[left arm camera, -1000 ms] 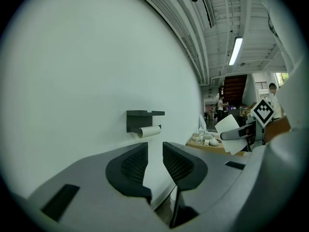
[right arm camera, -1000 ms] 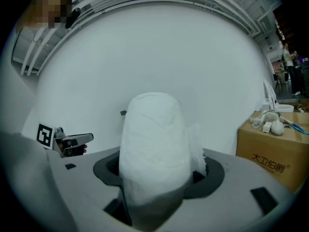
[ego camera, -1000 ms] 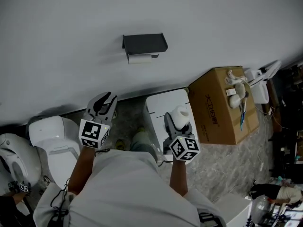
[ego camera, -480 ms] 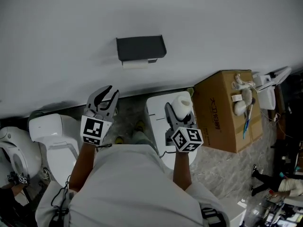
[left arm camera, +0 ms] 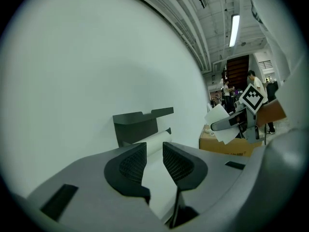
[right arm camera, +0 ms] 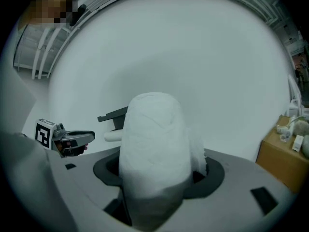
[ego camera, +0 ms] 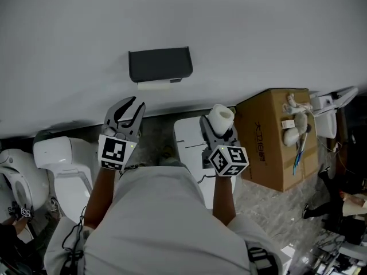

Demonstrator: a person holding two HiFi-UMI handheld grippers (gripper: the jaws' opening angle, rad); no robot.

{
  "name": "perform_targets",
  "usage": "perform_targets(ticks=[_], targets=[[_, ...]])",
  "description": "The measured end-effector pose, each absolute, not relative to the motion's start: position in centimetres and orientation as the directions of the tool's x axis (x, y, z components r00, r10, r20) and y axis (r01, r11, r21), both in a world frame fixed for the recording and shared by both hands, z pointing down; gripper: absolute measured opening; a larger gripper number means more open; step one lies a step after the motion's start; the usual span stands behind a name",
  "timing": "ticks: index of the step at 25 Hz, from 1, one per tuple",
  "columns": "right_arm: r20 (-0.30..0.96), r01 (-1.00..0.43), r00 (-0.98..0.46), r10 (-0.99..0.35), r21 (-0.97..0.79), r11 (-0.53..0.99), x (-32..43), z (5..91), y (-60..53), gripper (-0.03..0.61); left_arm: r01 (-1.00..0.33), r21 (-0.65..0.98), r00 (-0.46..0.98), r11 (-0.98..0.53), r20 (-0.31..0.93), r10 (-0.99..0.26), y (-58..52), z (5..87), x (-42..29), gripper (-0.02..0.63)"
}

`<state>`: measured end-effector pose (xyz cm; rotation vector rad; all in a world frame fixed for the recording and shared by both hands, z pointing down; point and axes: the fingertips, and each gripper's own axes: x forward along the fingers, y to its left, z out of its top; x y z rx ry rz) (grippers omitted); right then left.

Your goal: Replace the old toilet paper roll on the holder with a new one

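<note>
the person holds both grippers out in front of the body, toward a plain white wall (ego camera: 246, 27). the left gripper (ego camera: 134, 105) has its two black jaws partly apart, roughly half open, and grips nothing; in the left gripper view only the wall and the holder show through the gap between its ribbed pads (left arm camera: 131, 164). the right gripper (ego camera: 219, 126) has its jaws spread wide and closed on a plump white toilet paper roll (ego camera: 221, 117). that roll stands up out of the jaws with its open core end toward the wall, and in the right gripper view it fills the middle of the frame, its soft wrinkled side bulging above the dark jaw cups. the dark grey wall-mounted holder with a shelf lip on top (ego camera: 160, 65) hangs on the wall above and between the two grippers, closer to the left one and well apart from both. a slim white roll (ego camera: 153, 85) lies level just beneath the holder, touching its underside. neither gripper touches the holder or the slim roll. on the floor below the left gripper stands a white toilet with a closed lid (ego camera: 63, 159). beside the right gripper is a white box-shaped unit (ego camera: 189, 133), and further right a brown cardboard box (ego camera: 269, 148) with small pale items and a blue pen-like stick on top. the person's light grey shirt (ego camera: 160, 222) fills the bottom of the head view.
</note>
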<state>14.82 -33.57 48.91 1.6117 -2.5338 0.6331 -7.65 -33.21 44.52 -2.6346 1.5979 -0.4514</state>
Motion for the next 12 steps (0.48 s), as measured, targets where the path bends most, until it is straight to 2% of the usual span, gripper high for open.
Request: perform_targets(ticks=[8, 12], targets=[[0.269, -0.858, -0.492, -0.828, -0.313, 0.408, 15.5, 49.8, -36.2, 0.310, -0.817, -0.341, 0.383, -0.466, 0.284, -0.879, -34.5, 45.2, -6.1, 0.114], [0.262, -0.849, -0.508, -0.821, -0.316, 0.424, 15.7, 50.1, -36.8, 0.310, -0.750, -0.475, 0.347, -0.460, 0.310, -0.885, -35.0, 45.6, -5.5, 0.120]])
